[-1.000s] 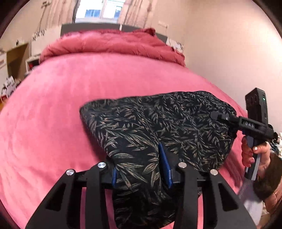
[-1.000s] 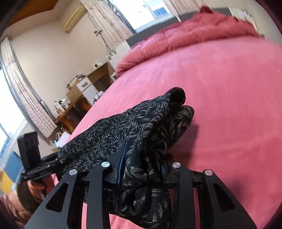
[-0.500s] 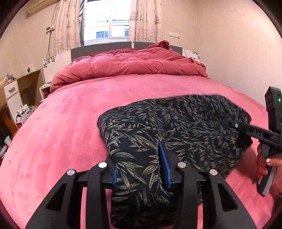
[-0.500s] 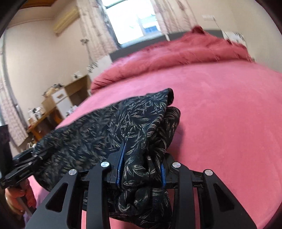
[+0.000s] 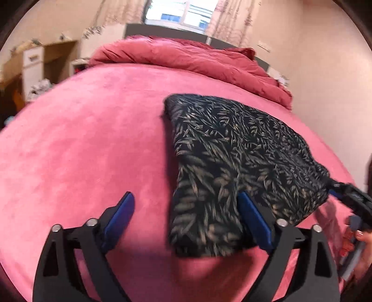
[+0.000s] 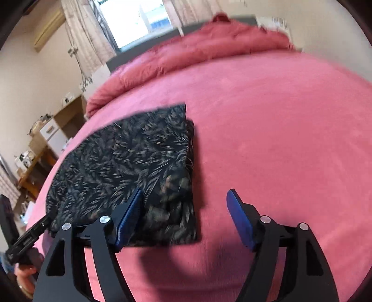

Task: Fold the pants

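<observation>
The folded pants [image 5: 232,148], black with a pale leaf print, lie flat on the pink bed [image 5: 81,151]. My left gripper [image 5: 186,209] is opening. Its blue pads [image 5: 121,213] stand wide apart and the pants' near corner lies loose between them, close to the right-hand pad. In the right wrist view the pants [image 6: 127,162] lie left of centre. My right gripper [image 6: 186,209] is opening too, and the pants' other near corner rests beside its left pad [image 6: 131,216] without being pinched. Each gripper shows at the edge of the other's view: right gripper [image 5: 348,197], left gripper [image 6: 30,237].
A bunched red duvet [image 5: 186,58] lies at the head of the bed under a curtained window [image 6: 137,21]. A wooden desk with white drawers [image 6: 50,134] stands along the left side. A pale wall [image 5: 325,69] runs close along the right. A person's hand [image 5: 362,239] holds the right gripper.
Both grippers, earlier shut on bunched corners of the pants, have opened and let go. The pants have dropped and now lie flat on the bed.
</observation>
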The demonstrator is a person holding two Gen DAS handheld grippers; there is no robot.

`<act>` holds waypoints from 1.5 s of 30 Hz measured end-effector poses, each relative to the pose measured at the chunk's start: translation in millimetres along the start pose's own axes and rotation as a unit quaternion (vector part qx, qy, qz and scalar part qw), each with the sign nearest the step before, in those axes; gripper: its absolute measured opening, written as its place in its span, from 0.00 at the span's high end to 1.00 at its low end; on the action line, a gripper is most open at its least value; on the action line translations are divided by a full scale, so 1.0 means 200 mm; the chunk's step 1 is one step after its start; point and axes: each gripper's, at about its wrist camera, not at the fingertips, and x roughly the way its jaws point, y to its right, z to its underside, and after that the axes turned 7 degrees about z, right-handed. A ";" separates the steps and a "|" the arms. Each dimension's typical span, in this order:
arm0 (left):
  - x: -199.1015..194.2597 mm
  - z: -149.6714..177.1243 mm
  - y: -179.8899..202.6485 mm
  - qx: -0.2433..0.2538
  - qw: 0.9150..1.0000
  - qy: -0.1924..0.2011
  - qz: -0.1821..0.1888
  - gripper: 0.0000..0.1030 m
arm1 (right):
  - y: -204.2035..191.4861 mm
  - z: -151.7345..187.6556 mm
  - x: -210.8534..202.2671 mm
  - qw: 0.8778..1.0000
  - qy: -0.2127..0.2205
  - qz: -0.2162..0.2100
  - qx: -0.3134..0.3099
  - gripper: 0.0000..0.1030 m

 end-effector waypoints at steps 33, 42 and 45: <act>-0.66 0.35 0.42 0.070 0.987 0.072 -0.128 0.02 | -0.33 0.55 -0.70 0.990 0.085 0.059 -0.095 0.04; -0.65 0.35 0.42 0.061 0.989 0.065 -0.119 0.02 | -0.32 0.55 -0.70 0.992 0.083 0.046 -0.086 0.04; -0.65 0.34 0.41 0.055 0.990 0.064 -0.117 0.02 | -0.32 0.55 -0.70 0.992 0.083 0.047 -0.086 0.04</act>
